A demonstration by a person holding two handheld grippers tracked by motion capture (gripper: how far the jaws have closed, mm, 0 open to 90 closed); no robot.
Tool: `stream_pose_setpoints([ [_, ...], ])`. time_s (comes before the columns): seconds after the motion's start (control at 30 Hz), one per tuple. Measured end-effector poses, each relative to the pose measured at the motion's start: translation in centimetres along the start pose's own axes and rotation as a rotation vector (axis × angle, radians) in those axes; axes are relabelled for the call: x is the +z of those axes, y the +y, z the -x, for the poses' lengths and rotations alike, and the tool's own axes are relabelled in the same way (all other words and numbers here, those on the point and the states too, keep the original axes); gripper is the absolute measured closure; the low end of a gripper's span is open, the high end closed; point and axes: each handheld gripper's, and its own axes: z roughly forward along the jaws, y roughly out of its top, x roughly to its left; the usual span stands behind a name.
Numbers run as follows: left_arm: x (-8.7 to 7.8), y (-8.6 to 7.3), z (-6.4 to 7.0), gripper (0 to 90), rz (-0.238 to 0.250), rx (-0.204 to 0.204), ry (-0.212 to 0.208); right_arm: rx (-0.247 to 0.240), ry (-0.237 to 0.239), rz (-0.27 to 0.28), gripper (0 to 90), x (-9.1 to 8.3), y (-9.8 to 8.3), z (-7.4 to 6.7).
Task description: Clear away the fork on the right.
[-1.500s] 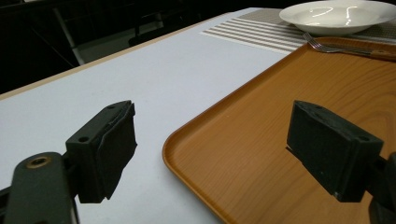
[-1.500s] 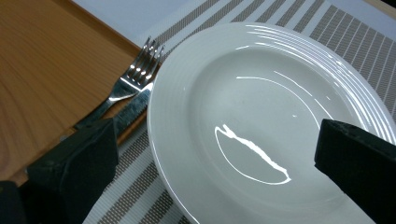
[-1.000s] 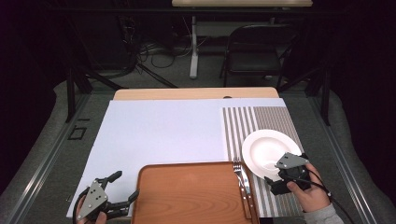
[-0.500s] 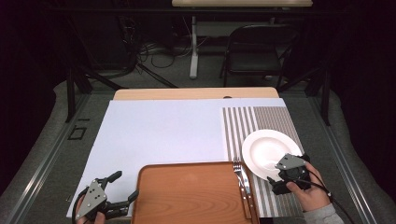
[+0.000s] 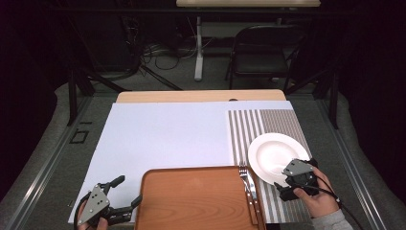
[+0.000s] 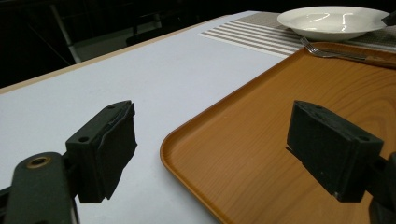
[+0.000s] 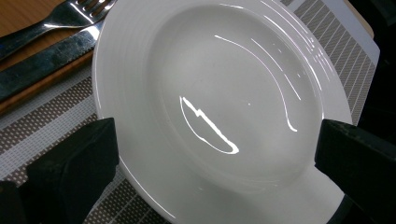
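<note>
High view: the surface (image 5: 167,139) has a striped mat (image 5: 268,124) on the right w/ the white plate (image 5: 270,153) on it, just beside the brown tray (image 5: 191,201). A fork (image 5: 246,179) lies on the tray's right edge. The right gripper (image 7: 215,140) is wide open around the plate's near rim, not gripping yet. The left gripper (image 6: 210,149) is wide open too, holding nothing, over the tray's left corner. Looks like the plate move is only starting.

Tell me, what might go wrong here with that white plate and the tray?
The right tool hangs open over the near rim of the white plate. Its jaws stand far apart, so a shallow grip on the glossy rim might slip and tip the plate. The plate sits close to the fork at the edge of the wooden tray, so dragging it could knock the cutlery. The left tool, open at the tray's corner, might nudge the tray.
</note>
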Motion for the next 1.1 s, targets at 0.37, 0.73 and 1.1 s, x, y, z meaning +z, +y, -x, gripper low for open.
stream_pose_setpoints([
  [0.37,0.0,0.0,0.0,15.6,-0.002,0.005,-0.004,-0.053,0.020,-0.041,0.0,0.6,-0.2,-0.6],
  [0.73,0.0,0.0,0.0,15.6,-0.003,0.002,-0.001,-0.089,-0.019,-0.081,0.0,1.4,-0.6,-0.6],
  [1.1,0.1,0.0,0.0,15.6,-0.003,0.002,-0.002,-0.117,-0.058,-0.090,0.0,2.2,-1.1,-0.5],
])
